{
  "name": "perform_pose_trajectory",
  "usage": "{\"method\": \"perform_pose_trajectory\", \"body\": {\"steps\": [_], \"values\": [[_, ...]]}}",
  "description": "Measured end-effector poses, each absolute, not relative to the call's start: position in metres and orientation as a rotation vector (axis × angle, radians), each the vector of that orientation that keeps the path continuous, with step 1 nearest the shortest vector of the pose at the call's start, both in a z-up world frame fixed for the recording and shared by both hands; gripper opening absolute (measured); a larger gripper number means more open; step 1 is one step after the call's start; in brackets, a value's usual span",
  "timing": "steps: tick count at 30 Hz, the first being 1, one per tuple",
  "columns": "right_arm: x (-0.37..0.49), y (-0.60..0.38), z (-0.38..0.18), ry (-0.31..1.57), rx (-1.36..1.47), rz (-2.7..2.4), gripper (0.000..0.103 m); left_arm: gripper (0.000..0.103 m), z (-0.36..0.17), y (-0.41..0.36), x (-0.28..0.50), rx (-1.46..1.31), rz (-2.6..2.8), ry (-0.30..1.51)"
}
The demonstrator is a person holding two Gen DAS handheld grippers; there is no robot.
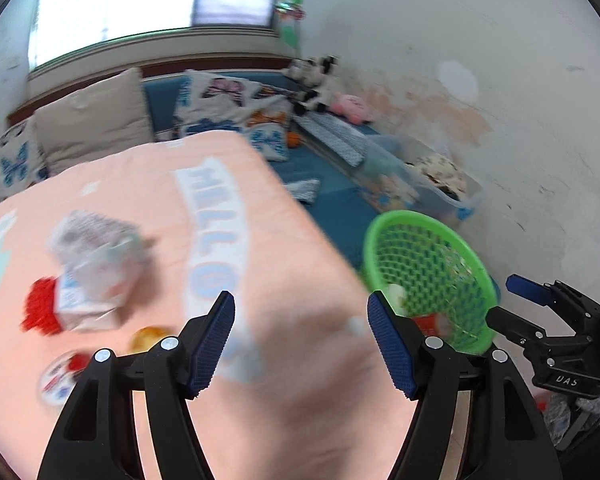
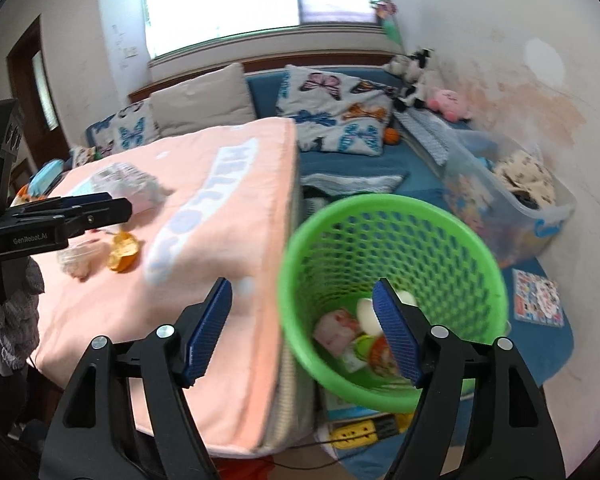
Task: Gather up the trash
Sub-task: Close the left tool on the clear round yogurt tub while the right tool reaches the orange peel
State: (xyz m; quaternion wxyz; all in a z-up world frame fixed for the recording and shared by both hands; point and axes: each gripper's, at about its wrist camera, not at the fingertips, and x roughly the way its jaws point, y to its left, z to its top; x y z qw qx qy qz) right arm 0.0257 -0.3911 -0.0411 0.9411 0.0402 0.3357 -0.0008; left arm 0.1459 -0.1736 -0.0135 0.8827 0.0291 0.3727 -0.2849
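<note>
A green mesh basket (image 2: 380, 201) stands on the floor beside the pink-clothed table (image 2: 204, 280), with wrappers and white scraps (image 2: 340, 330) inside. My right gripper (image 2: 304, 308) hangs open and empty over the table's edge and the basket's near rim. My left gripper (image 1: 300, 320) is open over the pink cloth (image 1: 300, 380), nothing between its fingers. Left of it lie a crumpled carton with red on it (image 1: 92, 276), an orange peel (image 1: 148, 338) and a round lid (image 1: 58, 376). The basket (image 1: 416, 218) is to its right, with the right gripper (image 1: 508, 302) beyond.
Behind the table is a blue couch (image 2: 268, 92) with butterfly cushions (image 2: 332, 116) and plush toys (image 2: 450, 104). A clear storage bin (image 2: 540, 208) stands by the wall right of the basket. A yellow power strip (image 2: 356, 432) lies on the floor under the basket's near side.
</note>
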Motion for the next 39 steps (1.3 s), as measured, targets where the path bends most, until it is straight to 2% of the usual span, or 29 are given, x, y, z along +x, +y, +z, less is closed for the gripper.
{"method": "perform_pose_trajectory", "body": {"steps": [7,10,15,18,39], "values": [[0.049,-0.344,-0.041,0.687,0.054,0.096,0.074,0.072,-0.021,-0.092,0.15,0.015,-0.435,0.775],[0.058,-0.328,-0.041,0.689,0.047,0.133,0.075,0.078,-0.028,-0.062,0.152,0.004,-0.369,0.782],[0.071,-0.304,-0.042,0.697,0.03,0.186,0.075,0.087,-0.046,-0.025,0.162,-0.022,-0.295,0.83],[0.079,-0.291,-0.046,0.708,0.022,0.213,0.075,0.088,-0.057,-0.012,0.169,-0.036,-0.283,0.865],[0.111,-0.249,-0.073,0.795,-0.012,0.293,0.076,0.091,-0.098,-0.01,0.204,-0.032,-0.326,0.98]]}}
